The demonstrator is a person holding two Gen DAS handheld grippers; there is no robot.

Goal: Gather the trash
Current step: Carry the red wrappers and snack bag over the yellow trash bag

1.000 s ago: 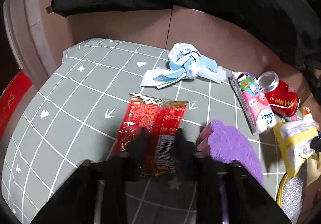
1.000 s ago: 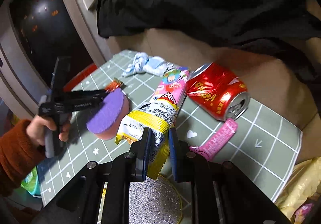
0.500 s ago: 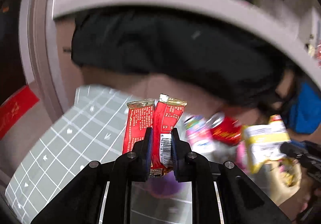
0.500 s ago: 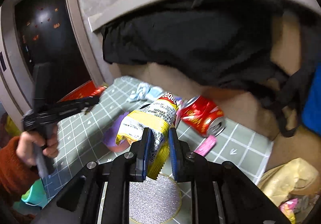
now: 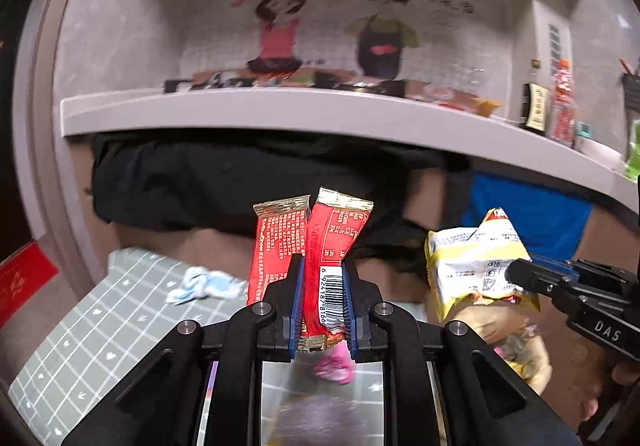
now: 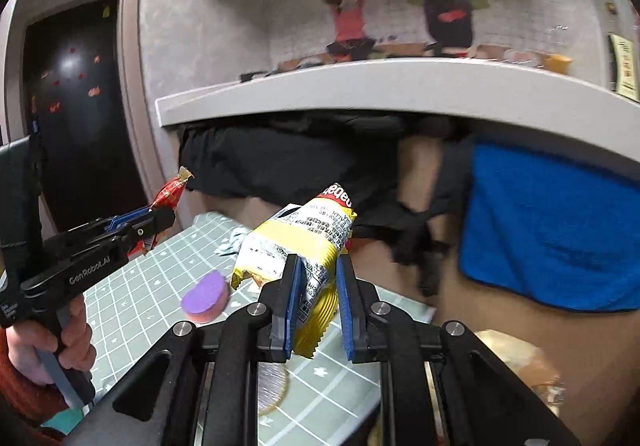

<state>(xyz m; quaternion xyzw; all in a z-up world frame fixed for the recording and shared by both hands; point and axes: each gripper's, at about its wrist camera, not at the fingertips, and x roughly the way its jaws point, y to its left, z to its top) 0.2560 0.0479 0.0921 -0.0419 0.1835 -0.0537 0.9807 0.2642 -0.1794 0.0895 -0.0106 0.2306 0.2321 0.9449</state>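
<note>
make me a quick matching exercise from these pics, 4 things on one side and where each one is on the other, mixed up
Things:
1. red wrapper
2. yellow snack bag
3. purple sponge
4. blue cloth

Places:
a. lying on the grid mat
b. hanging below the grey counter
c. pinched in the left tongs
d. pinched in the right tongs

Pairs: 1-c, 2-d, 3-a, 4-b

sponge (image 6: 206,296) on mat (image 6: 132,298), tissue (image 5: 206,285) behind it
</note>
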